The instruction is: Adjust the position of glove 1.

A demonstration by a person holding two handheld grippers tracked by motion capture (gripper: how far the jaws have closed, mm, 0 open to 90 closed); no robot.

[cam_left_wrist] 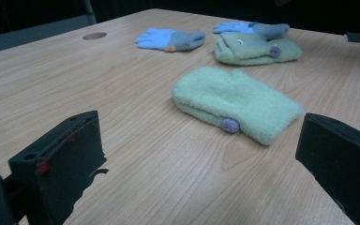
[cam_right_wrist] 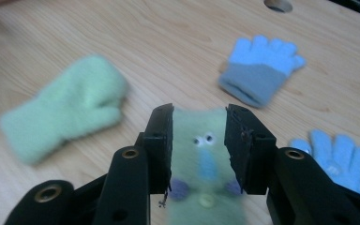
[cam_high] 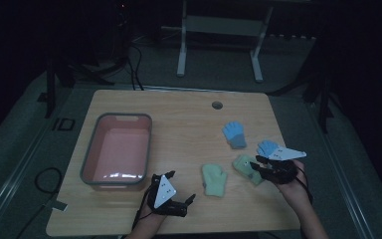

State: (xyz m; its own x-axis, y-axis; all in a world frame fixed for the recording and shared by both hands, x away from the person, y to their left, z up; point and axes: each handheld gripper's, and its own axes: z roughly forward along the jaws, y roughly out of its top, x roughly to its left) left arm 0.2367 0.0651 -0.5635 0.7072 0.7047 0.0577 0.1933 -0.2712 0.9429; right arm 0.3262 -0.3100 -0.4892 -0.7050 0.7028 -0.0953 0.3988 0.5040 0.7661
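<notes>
A green mitten with a stitched face [cam_high: 243, 164] [cam_right_wrist: 201, 159] fills the gap between my right gripper's jaws, which are shut on its sides; my right gripper [cam_high: 256, 167] [cam_right_wrist: 199, 115] points left, just over the table. In the left gripper view that face mitten [cam_left_wrist: 258, 49] appears low on the wood. A plain pale green mitten [cam_high: 214, 179] [cam_left_wrist: 234, 103] [cam_right_wrist: 63, 108] lies flat ahead of my left gripper [cam_high: 181, 185] [cam_left_wrist: 199, 126], whose jaws stand wide open and hold nothing.
Two blue gloves with grey cuffs lie on the table: one [cam_high: 235, 134] [cam_right_wrist: 260, 70] further back, the other [cam_high: 267, 147] [cam_right_wrist: 337, 154] beside my right hand. A pink bin with a grey rim [cam_high: 117, 117] stands at the left. A cable hole [cam_high: 217, 105] is near the far edge.
</notes>
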